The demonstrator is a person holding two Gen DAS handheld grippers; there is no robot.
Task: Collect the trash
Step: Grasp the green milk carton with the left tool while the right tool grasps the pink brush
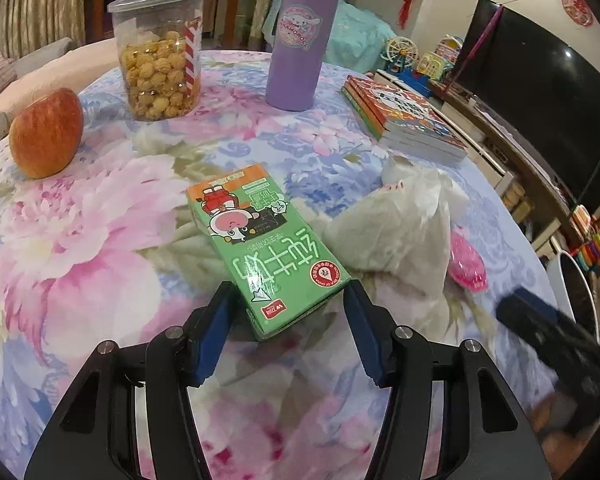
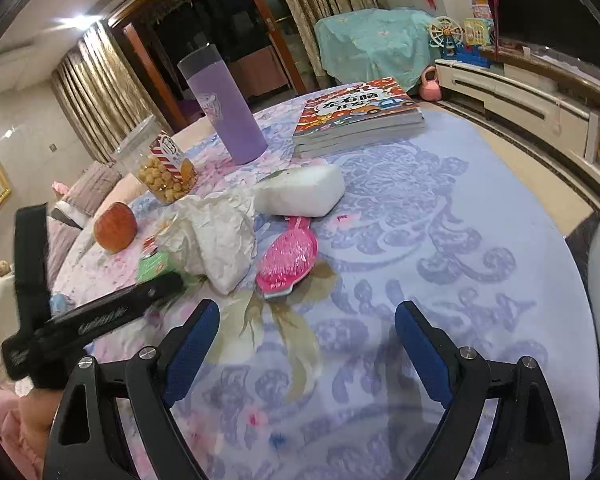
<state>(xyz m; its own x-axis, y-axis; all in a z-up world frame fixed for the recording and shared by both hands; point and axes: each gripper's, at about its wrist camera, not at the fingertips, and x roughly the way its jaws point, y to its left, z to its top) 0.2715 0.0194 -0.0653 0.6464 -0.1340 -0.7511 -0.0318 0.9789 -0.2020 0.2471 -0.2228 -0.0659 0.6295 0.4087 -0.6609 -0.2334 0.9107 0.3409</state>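
Your left tool (image 1: 288, 300) straddles the near end of the carton (image 1: 266, 250) lying on the surface (image 1: 100, 240), pads not yet pressing; close and lift. Your right tool (image 2: 306, 320) hangs wide, empty, near the wrapper (image 2: 216, 236).

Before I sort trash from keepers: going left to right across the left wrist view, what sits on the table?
Apple → popcorn jar → green milk carton → crumpled white paper → pink hairbrush.
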